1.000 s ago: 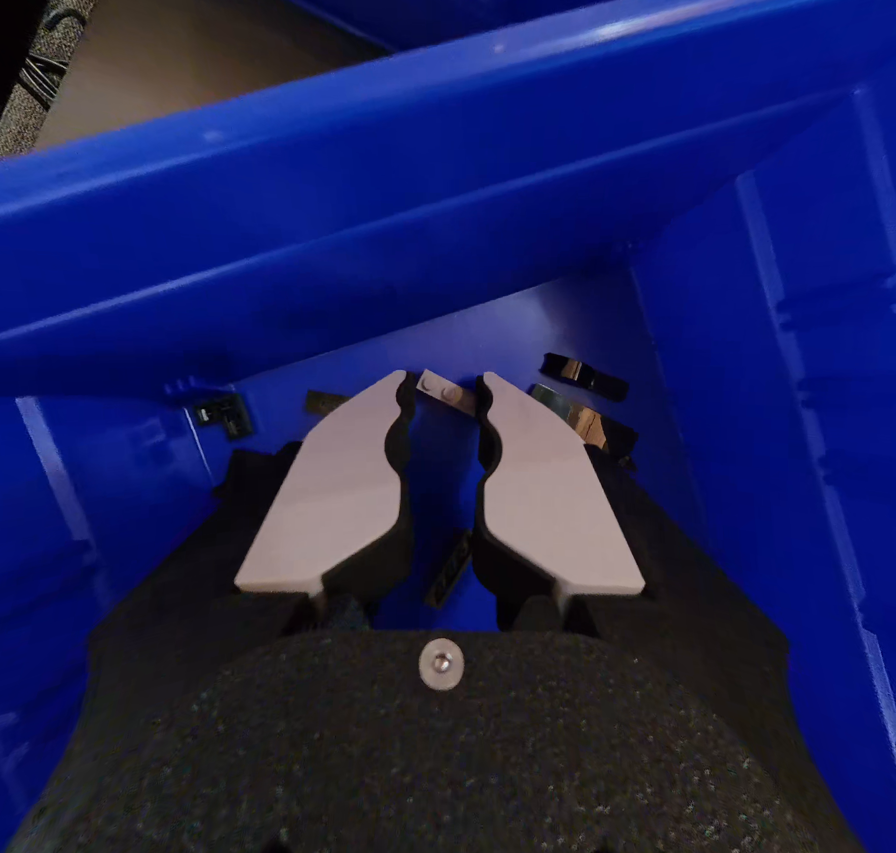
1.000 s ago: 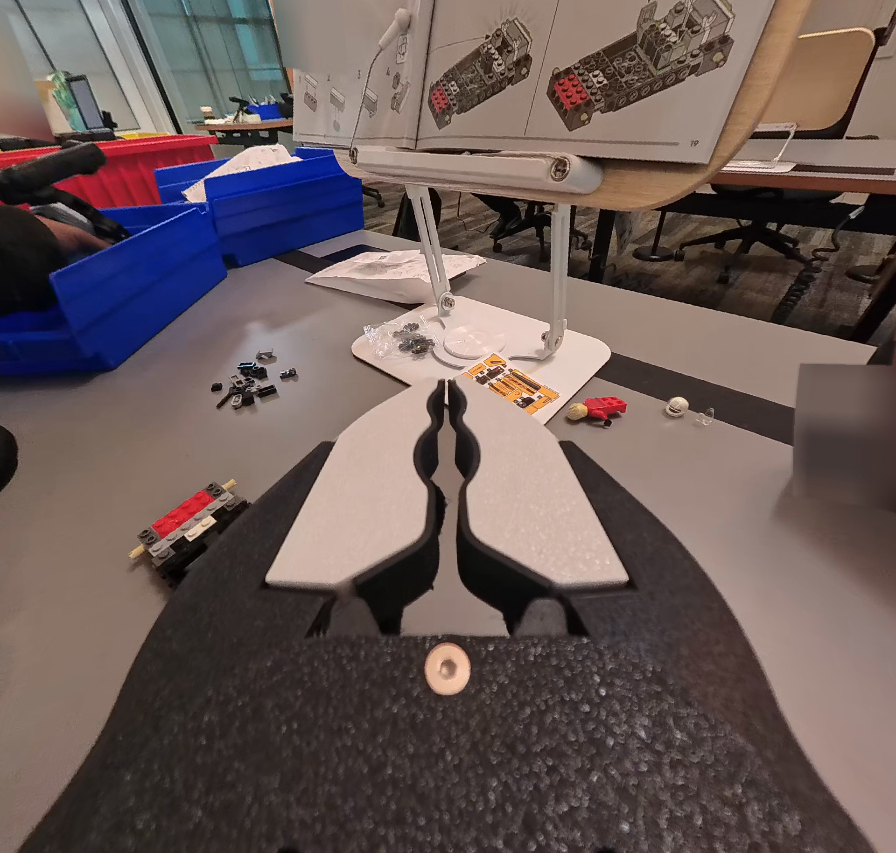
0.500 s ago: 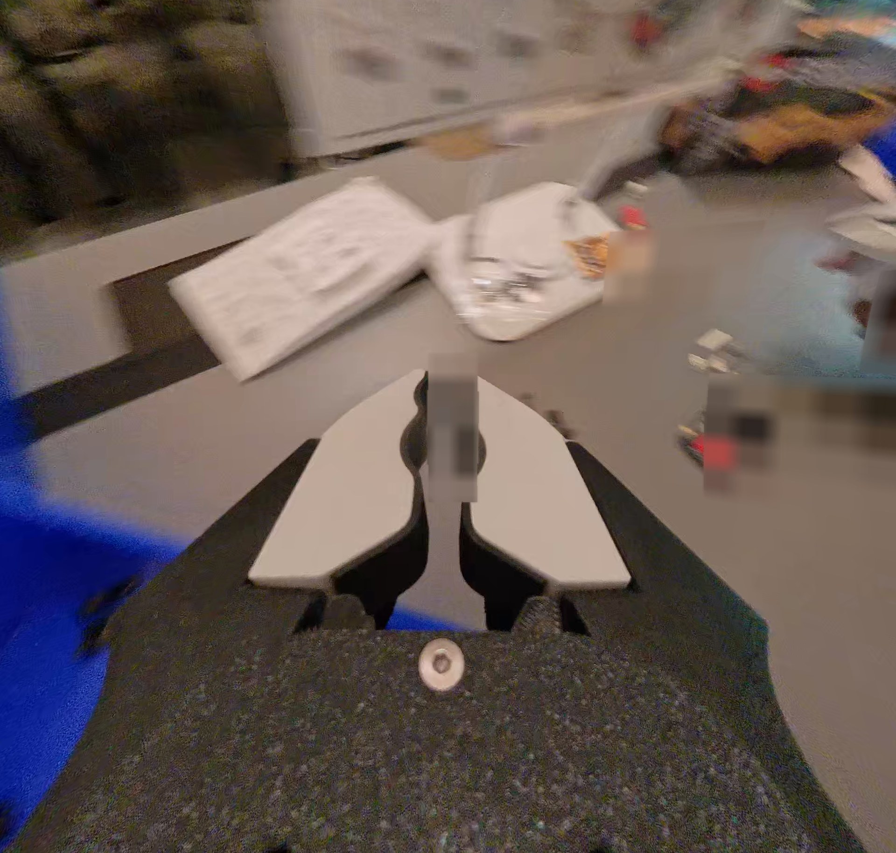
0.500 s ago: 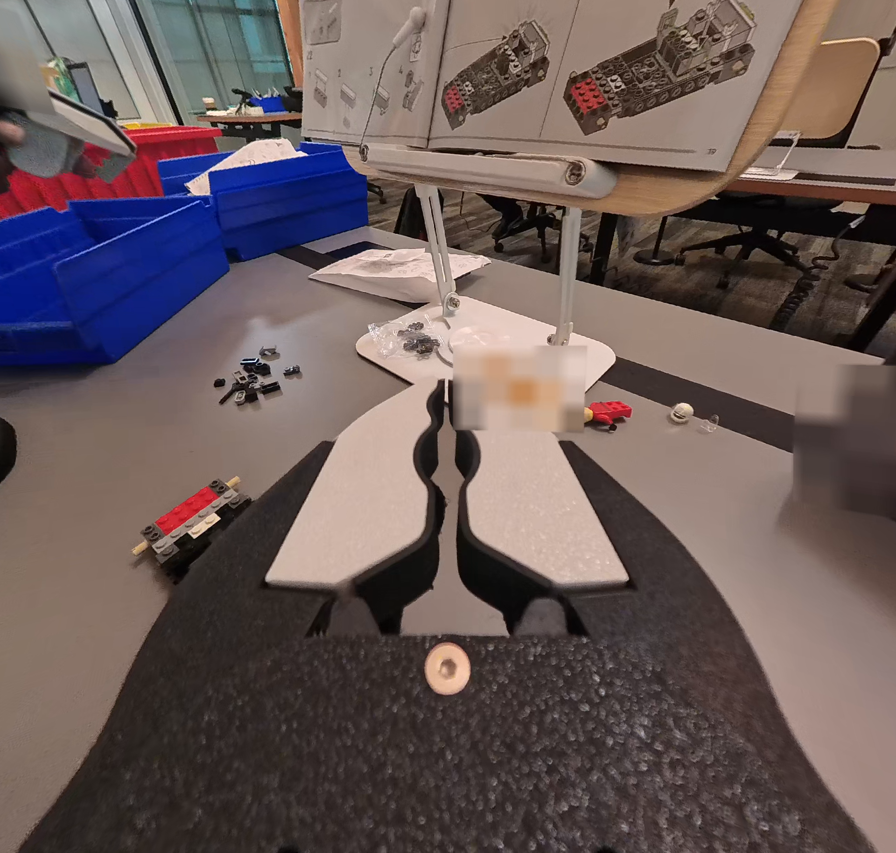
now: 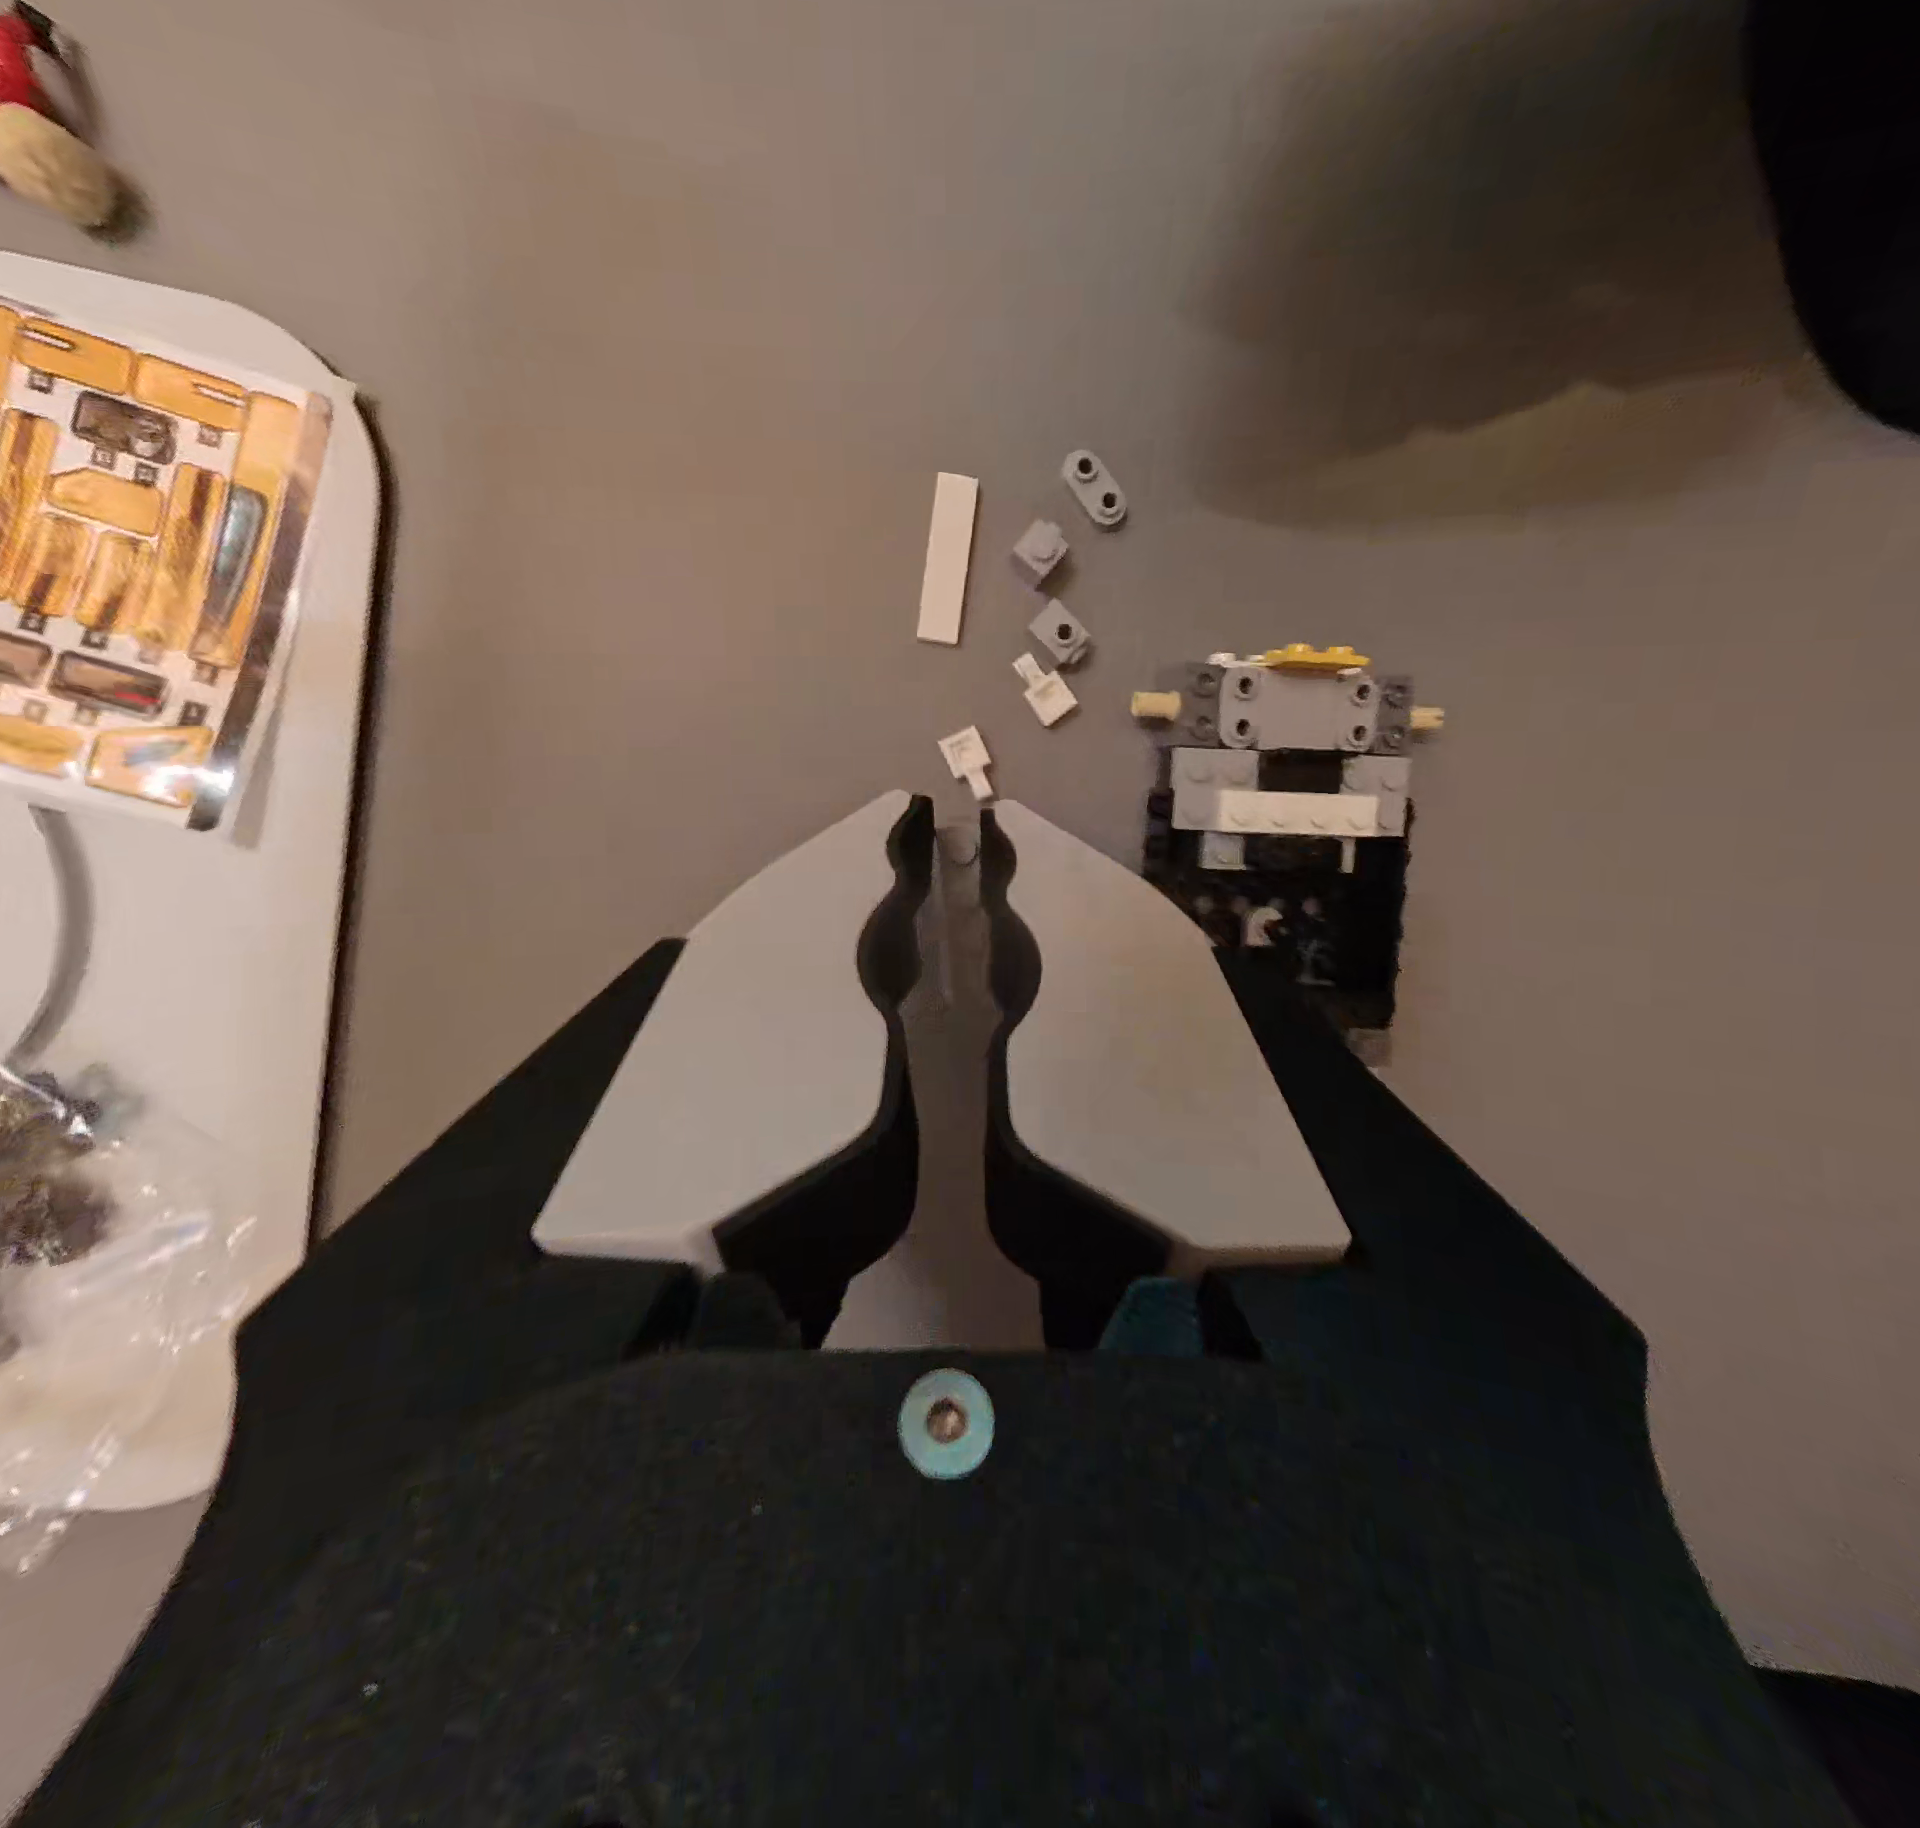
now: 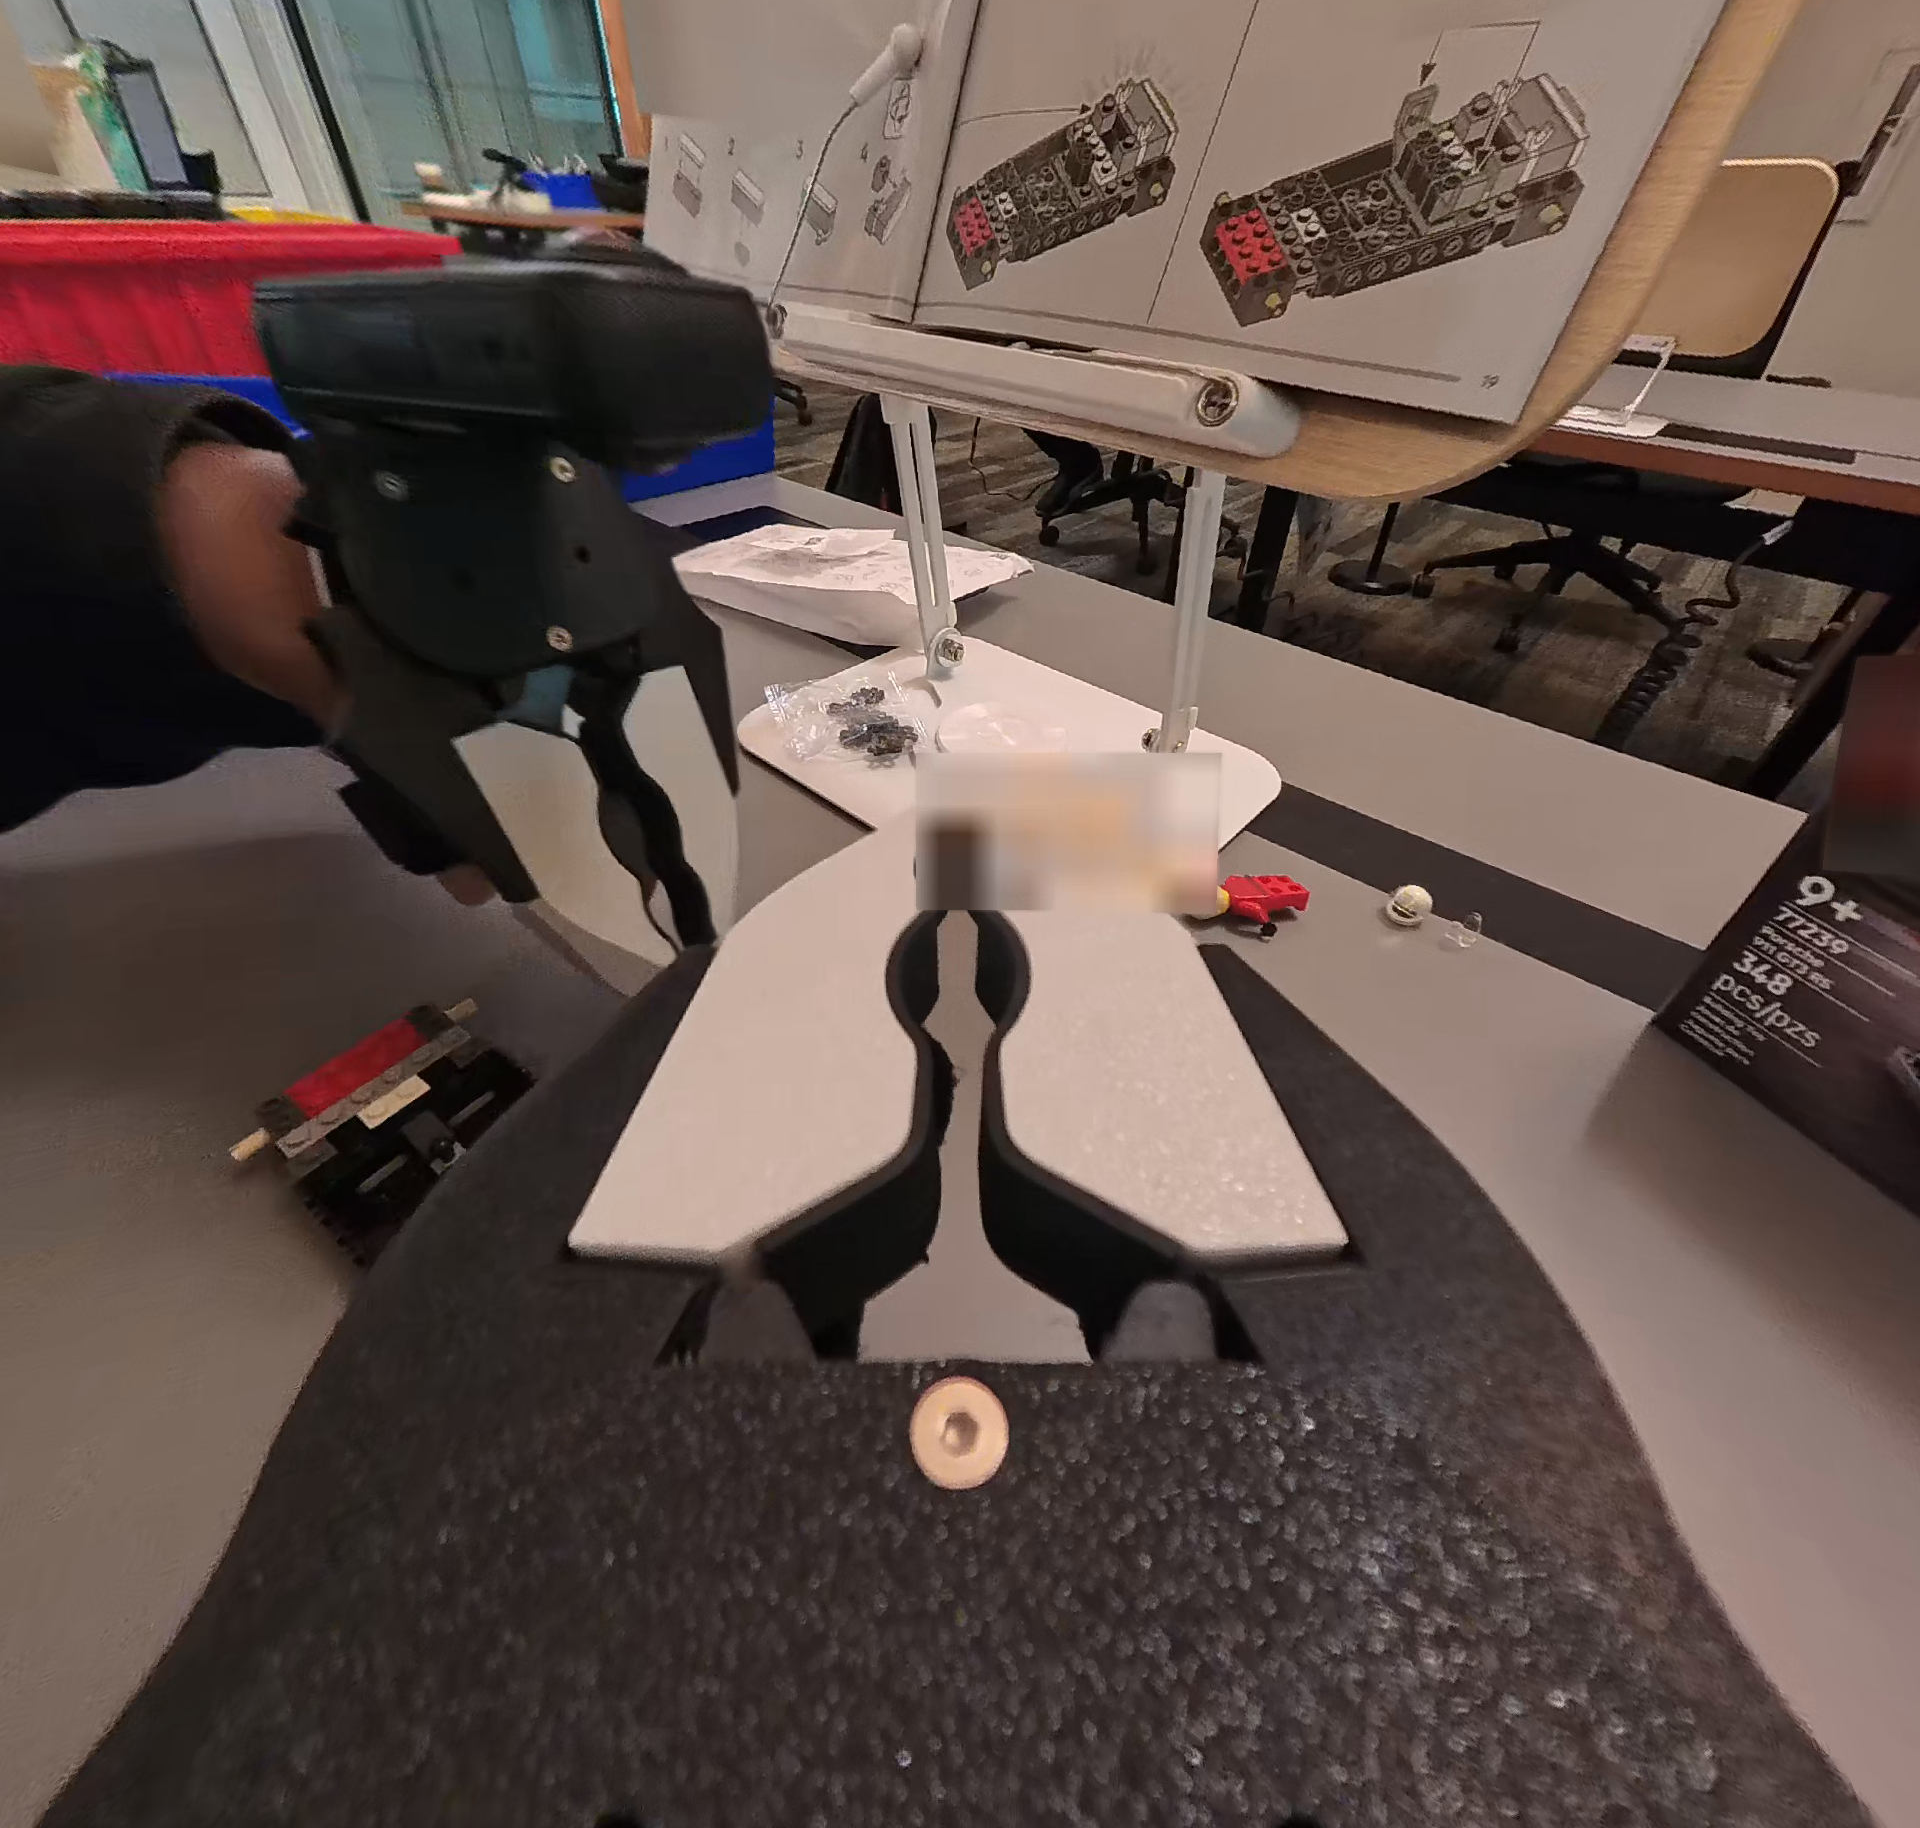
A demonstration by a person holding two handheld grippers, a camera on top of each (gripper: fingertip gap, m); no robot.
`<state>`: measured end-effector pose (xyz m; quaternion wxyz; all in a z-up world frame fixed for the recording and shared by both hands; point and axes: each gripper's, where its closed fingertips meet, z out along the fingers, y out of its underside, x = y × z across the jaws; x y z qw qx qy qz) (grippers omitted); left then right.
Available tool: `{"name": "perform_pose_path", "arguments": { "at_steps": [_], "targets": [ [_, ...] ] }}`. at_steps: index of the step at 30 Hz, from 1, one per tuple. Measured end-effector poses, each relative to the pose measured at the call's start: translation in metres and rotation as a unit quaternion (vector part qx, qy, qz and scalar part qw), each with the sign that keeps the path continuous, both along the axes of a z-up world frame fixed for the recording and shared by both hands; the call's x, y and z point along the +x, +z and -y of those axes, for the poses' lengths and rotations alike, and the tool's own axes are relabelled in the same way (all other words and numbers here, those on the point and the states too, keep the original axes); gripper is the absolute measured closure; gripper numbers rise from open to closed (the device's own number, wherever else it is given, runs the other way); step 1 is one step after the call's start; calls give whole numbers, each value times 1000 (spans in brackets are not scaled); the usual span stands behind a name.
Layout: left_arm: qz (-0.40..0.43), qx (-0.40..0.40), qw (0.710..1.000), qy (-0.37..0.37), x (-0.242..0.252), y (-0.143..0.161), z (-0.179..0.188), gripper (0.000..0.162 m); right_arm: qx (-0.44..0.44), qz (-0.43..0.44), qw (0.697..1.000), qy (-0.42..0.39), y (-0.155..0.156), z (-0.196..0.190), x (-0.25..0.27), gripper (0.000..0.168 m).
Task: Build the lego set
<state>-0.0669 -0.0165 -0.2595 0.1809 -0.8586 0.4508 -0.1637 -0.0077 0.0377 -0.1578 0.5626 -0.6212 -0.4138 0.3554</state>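
In the left wrist view my left gripper (image 5: pixel 958 828) points down at the grey table and is shut on a small light grey lego plate (image 5: pixel 958 859). The partly built black, grey and white model (image 5: pixel 1288 822) lies just right of the tips. Loose pieces lie just ahead: a white tile (image 5: pixel 948 557), small grey bricks (image 5: pixel 1060 632) and small white clips (image 5: pixel 966 752). In the right wrist view my right gripper (image 6: pixel 956 937) hovers low over the table, shut and empty, its tips partly behind a blurred patch. The left gripper (image 6: pixel 675 926) hangs at the left above the model (image 6: pixel 384 1103).
An instruction booklet (image 6: pixel 1195 116) sits on a white stand (image 6: pixel 1236 781) with a sticker sheet (image 5: pixel 135 583) and a bag of parts (image 6: pixel 852 724) on its base. A red minifigure (image 6: pixel 1262 895), a small white ball (image 6: pixel 1408 905), the dark set box (image 6: pixel 1808 1030), a red bin (image 6: pixel 156 292). Spacing between my two grippers at the tips: around 12 cm. The white tile (image 5: pixel 948 557) lies some 5 cm from my left tips, 12 cm from my right tips.
My left gripper left the blue bin with the small grey plate and swung over the table to the loose pieces beside the model. The right gripper barely moved.
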Motion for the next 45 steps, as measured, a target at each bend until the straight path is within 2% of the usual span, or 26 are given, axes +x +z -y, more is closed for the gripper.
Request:
{"name": "perform_pose_path", "arguments": {
  "at_steps": [7,9,12,14,16,19,23,25,35,45],
  "targets": [
    [-19,-14,1000,-6,-5,-19,-2,153,-3,15,1000,9,-8,2,-4,168],
    [-15,-7,1000,-2,-6,-18,-2,142,-4,20,1000,12,-10,3,-5,168],
    [16,30,999,21,-7,-1,-2,136,-1,29,999,35,-12,9,-9,167],
    [42,53,997,36,-11,15,8,137,9,56,995,78,-18,22,-14,164],
    [63,54,996,37,-14,21,31,134,15,114,983,144,-34,42,-18,161],
    [70,46,996,36,-19,9,67,119,-18,206,947,246,-67,77,-18,145],
    [71,51,996,35,-15,-13,87,98,-27,298,906,298,-98,99,-10,125],
    [62,56,996,27,-12,-17,89,97,-22,318,898,302,-104,104,-9,125],
    [23,71,996,41,-11,-18,101,96,-31,306,896,320,-106,112,-12,124],
    [65,71,995,36,5,-14,126,92,-47,300,898,320,-107,112,-12,130]
  ]
}}
